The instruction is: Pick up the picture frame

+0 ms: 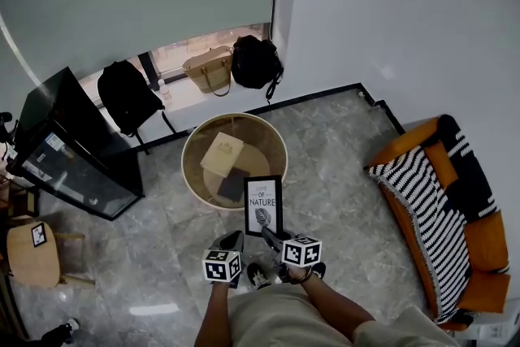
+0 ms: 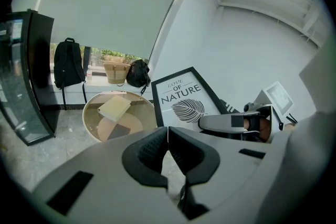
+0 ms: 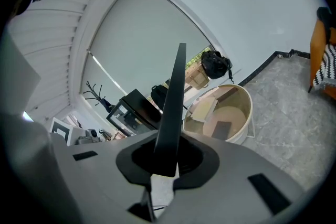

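The picture frame (image 1: 263,206) is black-edged, with a white print of a leaf and the words "LOVE OF NATURE". It is up in the air in front of the round table (image 1: 195,144). My right gripper (image 1: 270,235) is shut on the frame's lower right edge. In the right gripper view the frame (image 3: 172,97) rises edge-on from between the jaws of the right gripper (image 3: 167,165). My left gripper (image 1: 235,240) hangs beside it on the left, apart from the frame. In the left gripper view the left gripper (image 2: 167,136) is shut on nothing, with the frame (image 2: 184,99) ahead of it.
The round table carries a tan book (image 1: 223,153) and a dark pad (image 1: 233,184). An orange sofa with a striped throw (image 1: 439,207) stands at the right. At the left are a black cabinet (image 1: 69,146) and a wooden stool (image 1: 32,256). Bags (image 1: 210,69) line the window.
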